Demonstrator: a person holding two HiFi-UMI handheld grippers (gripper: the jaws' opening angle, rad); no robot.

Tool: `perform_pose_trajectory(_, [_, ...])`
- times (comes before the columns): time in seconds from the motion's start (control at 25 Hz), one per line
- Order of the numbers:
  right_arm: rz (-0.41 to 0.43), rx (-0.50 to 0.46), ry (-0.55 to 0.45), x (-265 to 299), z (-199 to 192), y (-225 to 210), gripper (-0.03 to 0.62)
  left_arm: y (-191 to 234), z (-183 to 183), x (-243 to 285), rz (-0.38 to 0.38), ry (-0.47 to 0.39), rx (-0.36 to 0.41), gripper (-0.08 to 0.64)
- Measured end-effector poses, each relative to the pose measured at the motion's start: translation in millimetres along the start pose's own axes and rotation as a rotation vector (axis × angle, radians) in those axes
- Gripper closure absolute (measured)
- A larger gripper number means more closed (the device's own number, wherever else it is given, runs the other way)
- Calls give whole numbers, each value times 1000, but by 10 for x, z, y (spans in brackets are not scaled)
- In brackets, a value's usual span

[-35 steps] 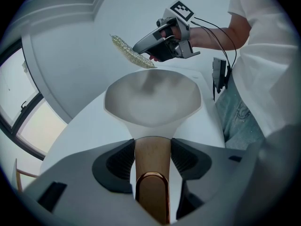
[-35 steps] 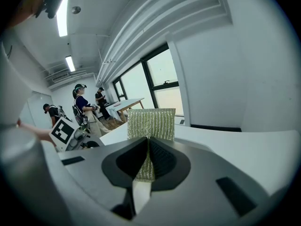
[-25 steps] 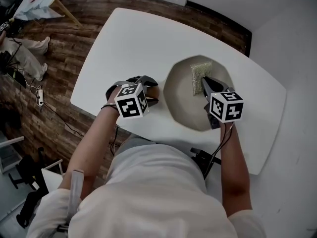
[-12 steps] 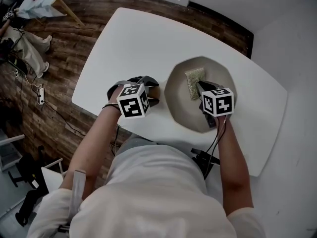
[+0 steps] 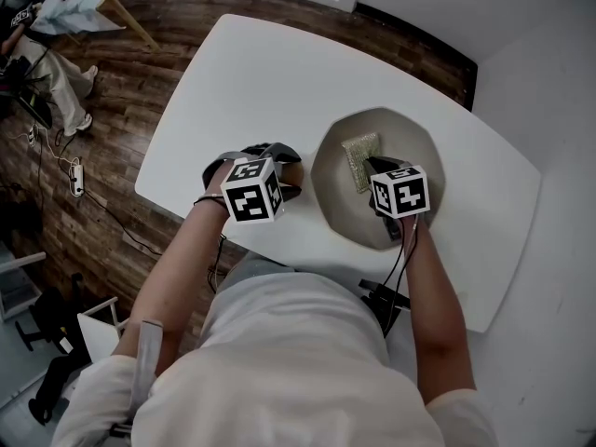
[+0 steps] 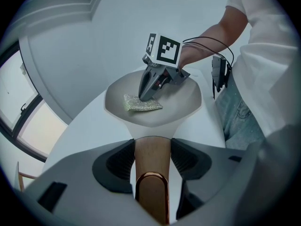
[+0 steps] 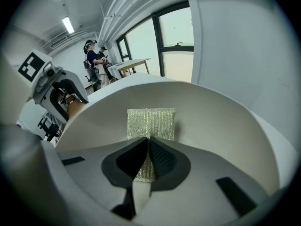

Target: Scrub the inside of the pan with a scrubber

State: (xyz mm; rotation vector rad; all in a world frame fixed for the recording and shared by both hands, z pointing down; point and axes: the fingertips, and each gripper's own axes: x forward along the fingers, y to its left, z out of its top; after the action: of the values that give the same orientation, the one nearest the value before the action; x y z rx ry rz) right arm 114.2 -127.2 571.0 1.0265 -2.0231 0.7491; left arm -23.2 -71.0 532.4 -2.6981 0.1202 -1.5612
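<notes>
Two holds: left gripper (image 6: 151,163) jaws clamped the stiff pan (image 6: 186,108) handle (image 6: 151,147); right gripper (image 7: 148,147) jaws pinched the apparently soft, light scrubber (image 7: 151,122) by its edge.

The right gripper (image 5: 371,168) slides leftward across the pan (image 5: 424,152), drawing away from the right side of the bowl toward its middle. Its marker cube (image 5: 400,192) now sits left of where it was a second ago. The scrubber (image 5: 358,159), pinched in its jaws, travels along. Earlier it lay close under the far rim and square to the head view; now it is lower and further left on the pan's inside, turned slightly askew. At upper left, the person (image 5: 51,73) on the wooden floor (image 5: 112,110) stands with legs shifted.
</notes>
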Motion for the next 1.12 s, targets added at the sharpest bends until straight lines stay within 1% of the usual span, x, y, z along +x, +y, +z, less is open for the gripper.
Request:
perform_pose_trajectory(0.2, [-11,-63,66,95,-100,41,561,-2,7,-2,1,1,1,313])
perform_pose_trajectory(0.44, [-37,-127,124,185,-104,53,561,2,17,-12,3,3,4,313])
perform_pose_trajectory(0.56, [-40,-118,136,224,-109,45,561,6,10,-7,4,3,4,313])
perform_pose_trajectory(0.68, [-37,-88,145,232,-97,25,561,8,6,-12,6,4,4,313])
perform_pose_trajectory(0.84, [-73,-61,152,224,-104,-66,561,4,6,-7,10,8,3,313])
perform_pose_trajectory(1.0, [-86,-33,138,215,-103,-125,561,7,6,-5,11,10,3,313])
perform_pose_trajectory(1.12, [-104,-38,144,203,-105,-159,561,8,6,-10,10,10,3,313])
